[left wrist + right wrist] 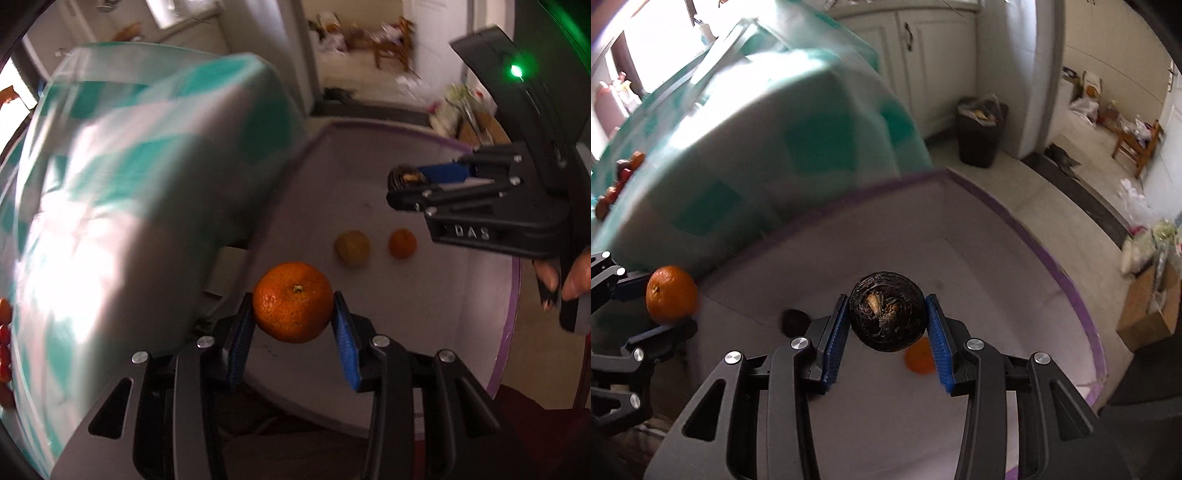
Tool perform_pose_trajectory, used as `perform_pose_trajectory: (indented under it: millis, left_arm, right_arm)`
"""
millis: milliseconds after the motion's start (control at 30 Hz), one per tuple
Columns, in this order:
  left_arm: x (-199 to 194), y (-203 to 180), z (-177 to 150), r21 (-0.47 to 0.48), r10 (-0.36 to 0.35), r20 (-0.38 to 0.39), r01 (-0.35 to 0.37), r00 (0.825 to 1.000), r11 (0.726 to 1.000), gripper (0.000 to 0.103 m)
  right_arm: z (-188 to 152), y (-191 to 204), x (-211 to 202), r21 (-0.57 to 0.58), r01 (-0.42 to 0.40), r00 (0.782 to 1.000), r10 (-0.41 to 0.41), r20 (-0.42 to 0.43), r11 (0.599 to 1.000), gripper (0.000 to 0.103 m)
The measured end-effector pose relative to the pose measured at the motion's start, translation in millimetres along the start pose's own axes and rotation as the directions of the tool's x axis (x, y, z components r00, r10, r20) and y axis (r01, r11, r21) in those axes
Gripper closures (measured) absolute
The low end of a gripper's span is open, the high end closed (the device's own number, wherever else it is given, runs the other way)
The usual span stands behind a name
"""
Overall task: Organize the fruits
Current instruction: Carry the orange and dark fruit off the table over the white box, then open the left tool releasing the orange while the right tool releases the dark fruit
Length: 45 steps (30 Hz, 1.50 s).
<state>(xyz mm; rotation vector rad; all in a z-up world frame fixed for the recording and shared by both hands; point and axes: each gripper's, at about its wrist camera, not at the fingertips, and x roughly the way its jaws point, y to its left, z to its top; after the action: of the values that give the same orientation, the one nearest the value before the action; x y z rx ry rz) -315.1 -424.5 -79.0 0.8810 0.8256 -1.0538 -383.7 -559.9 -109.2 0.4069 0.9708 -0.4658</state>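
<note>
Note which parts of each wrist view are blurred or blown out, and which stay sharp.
Left wrist view: the teal-checked tablecloth is motion-smeared, with a washed-out glare patch low on it; the held mandarin stays sharp, and a green lamp flares at upper right. Right wrist view: the cloth and the window behind it are overexposed and streaked; the dark round fruit between the fingers is crisp.

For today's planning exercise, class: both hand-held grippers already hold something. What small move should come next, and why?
Probably lower the left hand-held gripper and set its orange on the grey table, beside the small orange lying there. The right hand-held gripper is clamped on a dark round fruit, so neither is free.
</note>
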Motion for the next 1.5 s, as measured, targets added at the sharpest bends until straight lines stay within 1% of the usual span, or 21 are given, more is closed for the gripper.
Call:
perform_pose_trajectory:
  millis: [167,333,467,567,833,867,933,967,1000,1033,1100,1200,1300,1400,1467,1500]
  left_arm:
    - [30.3,-16.5,-0.2,0.059,-0.019,-0.058,0.022,0.998,0.998,0.062]
    - [60.7,-30.6,-5.4,0.113,-0.021,-0.122,0.035,0.992,0.993,0.062]
    - [75.6,-31.4,-12.1,0.12,-0.031,-0.168,0.052,0.985,0.991,0.062]
    - [84.5,-32.6,-15.9,0.121,-0.031,-0.193,0.055,0.981,0.991,0.061]
    - [98.0,-32.3,-15.4,0.117,-0.028,-0.218,0.054,0.976,0.992,0.061]
    - [98.3,-32.3,-14.9,0.116,-0.028,-0.216,0.054,0.976,0.992,0.061]
    - [97.5,-33.9,-14.9,0.114,-0.03,-0.212,0.056,0.977,0.992,0.059]
    - [94.9,-33.0,-14.9,0.116,-0.029,-0.207,0.054,0.978,0.992,0.057]
    - [92.3,-33.9,-15.1,0.119,-0.028,-0.195,0.052,0.98,0.992,0.05]
    - [90.1,-34.3,-14.1,0.122,-0.029,-0.183,0.052,0.983,0.991,0.041]
    - [83.9,-34.8,-12.9,0.124,-0.032,-0.153,0.051,0.988,0.991,0.035]
    - [76.0,-35.8,-11.8,0.133,-0.021,-0.123,0.037,0.992,0.99,0.034]
    - [66.2,-35.1,-11.1,0.133,-0.022,-0.086,0.034,0.996,0.991,0.029]
    - [51.3,-32.9,-10.4,0.126,-0.021,-0.039,0.026,0.999,0.992,0.029]
    - [39.2,-30.1,-7.3,0.118,-0.016,0.005,0.016,1.0,0.993,0.029]
    - [26.9,-27.1,-5.8,0.107,-0.019,0.044,0.014,0.999,0.994,0.029]
  right_arm:
    - [-11.5,-15.5,17.1,0.007,0.035,0.997,-0.035,-0.071,0.999,0.062]
    - [-29.0,-18.5,36.4,-0.021,0.059,0.984,-0.062,-0.168,0.998,0.062]
    - [-40.3,-13.6,50.8,-0.049,0.054,0.972,-0.064,-0.226,0.997,0.062]
    - [-43.5,-5.4,57.8,-0.076,0.058,0.964,-0.076,-0.254,0.995,0.062]
    - [-46.1,2.2,56.9,-0.098,0.059,0.96,-0.084,-0.266,0.993,0.061]
    - [-46.3,3.1,57.4,-0.101,0.062,0.959,-0.087,-0.27,0.993,0.061]
    - [-45.9,4.8,56.6,-0.098,0.063,0.959,-0.088,-0.27,0.993,0.056]
    - [-45.1,5.5,56.5,-0.091,0.062,0.958,-0.085,-0.273,0.994,0.048]
    - [-44.3,6.0,55.1,-0.085,0.058,0.958,-0.08,-0.274,0.995,0.043]
    - [-42.8,5.9,54.4,-0.086,0.059,0.959,-0.08,-0.273,0.995,0.042]
    - [-39.3,6.4,52.8,-0.1,0.067,0.958,-0.092,-0.272,0.993,0.042]
    - [-35.0,7.5,46.8,-0.108,0.08,0.959,-0.106,-0.262,0.991,0.042]
    - [-26.7,4.5,41.0,-0.123,0.094,0.961,-0.123,-0.247,0.988,0.042]
    - [-16.6,6.0,33.2,-0.139,0.114,0.963,-0.144,-0.229,0.984,0.042]
    - [-9.1,6.7,24.9,-0.148,0.129,0.965,-0.158,-0.21,0.981,0.041]
    - [-5.6,8.7,19.7,-0.151,0.137,0.966,-0.166,-0.2,0.979,0.041]
